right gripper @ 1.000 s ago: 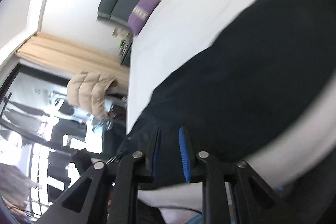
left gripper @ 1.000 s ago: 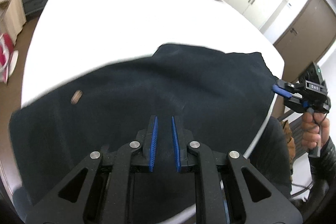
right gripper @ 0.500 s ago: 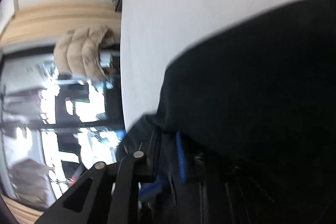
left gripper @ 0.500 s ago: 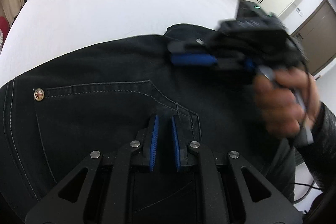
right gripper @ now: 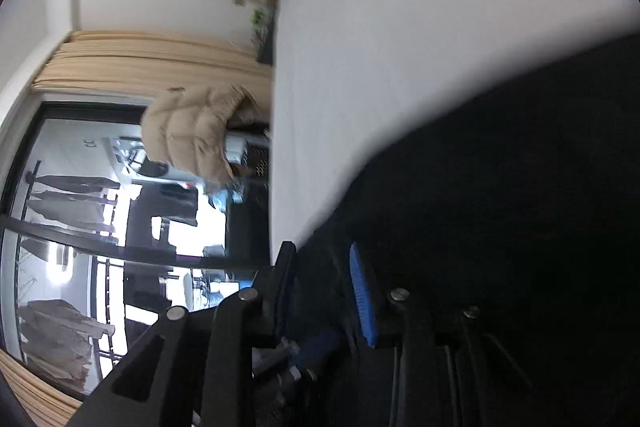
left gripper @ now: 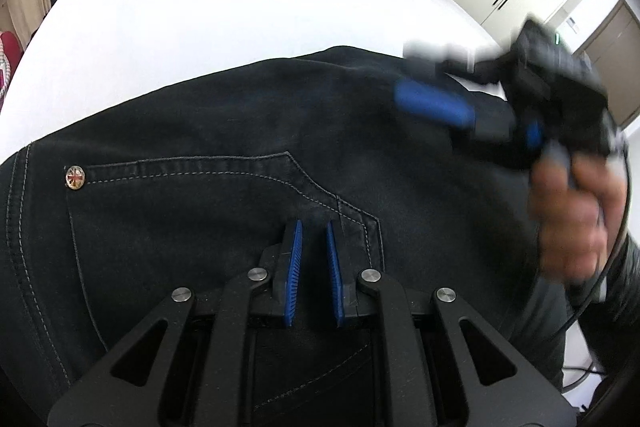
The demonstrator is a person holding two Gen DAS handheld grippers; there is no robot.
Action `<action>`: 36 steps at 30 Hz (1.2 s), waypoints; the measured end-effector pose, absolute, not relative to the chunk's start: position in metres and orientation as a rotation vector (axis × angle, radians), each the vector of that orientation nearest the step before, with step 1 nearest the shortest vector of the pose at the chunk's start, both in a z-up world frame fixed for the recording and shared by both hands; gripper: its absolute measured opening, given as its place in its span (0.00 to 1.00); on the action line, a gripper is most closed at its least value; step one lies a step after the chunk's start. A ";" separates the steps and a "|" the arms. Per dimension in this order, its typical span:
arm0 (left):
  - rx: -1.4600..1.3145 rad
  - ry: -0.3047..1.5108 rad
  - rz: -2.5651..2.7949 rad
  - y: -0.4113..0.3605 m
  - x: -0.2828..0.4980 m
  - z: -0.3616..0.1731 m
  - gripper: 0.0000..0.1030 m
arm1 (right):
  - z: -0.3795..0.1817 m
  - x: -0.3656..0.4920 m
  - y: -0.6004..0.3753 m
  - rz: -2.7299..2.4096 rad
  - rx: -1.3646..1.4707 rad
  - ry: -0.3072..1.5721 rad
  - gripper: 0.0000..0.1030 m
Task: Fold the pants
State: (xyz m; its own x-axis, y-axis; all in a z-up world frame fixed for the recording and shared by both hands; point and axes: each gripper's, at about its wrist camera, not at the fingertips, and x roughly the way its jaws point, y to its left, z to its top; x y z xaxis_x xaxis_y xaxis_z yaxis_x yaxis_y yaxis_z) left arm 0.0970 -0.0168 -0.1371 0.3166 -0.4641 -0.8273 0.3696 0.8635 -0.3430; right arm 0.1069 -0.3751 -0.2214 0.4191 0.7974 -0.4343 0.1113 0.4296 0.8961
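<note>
Two grippers over black pants (left gripper: 224,163) on bed (left gripper: 224,7) | left gripper (left gripper: 313,239) fingers slightly parted, empty | right gripper (right gripper: 320,263) fingers apart, empty | risk: stiff folded denim slides, fold skews.

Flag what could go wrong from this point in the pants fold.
1. The left gripper has its jaws parted over the black pants, gripping nothing visible, so the fabric could shift or the fold could loosen.
2. The right gripper is motion-blurred over the pants; a fast pass might snag or drag the top layer.
3. In the right wrist view the pants reach the edge of the white bed, so they could slide off.
</note>
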 end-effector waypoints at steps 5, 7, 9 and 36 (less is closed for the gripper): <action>-0.058 1.119 -0.531 -0.034 0.094 -0.144 0.12 | -0.260 0.072 -0.452 0.385 1.265 1.009 0.00; -0.050 1.119 -0.527 -0.039 0.093 -0.145 0.12 | -0.256 0.060 -0.488 0.297 1.262 0.957 0.00; -0.050 1.120 -0.526 -0.041 0.094 -0.147 0.12 | -0.260 0.046 -0.539 0.219 1.298 0.883 0.00; -0.101 1.099 -0.796 -0.172 0.098 -0.119 0.12 | -0.241 0.018 -0.531 0.272 1.212 0.833 0.05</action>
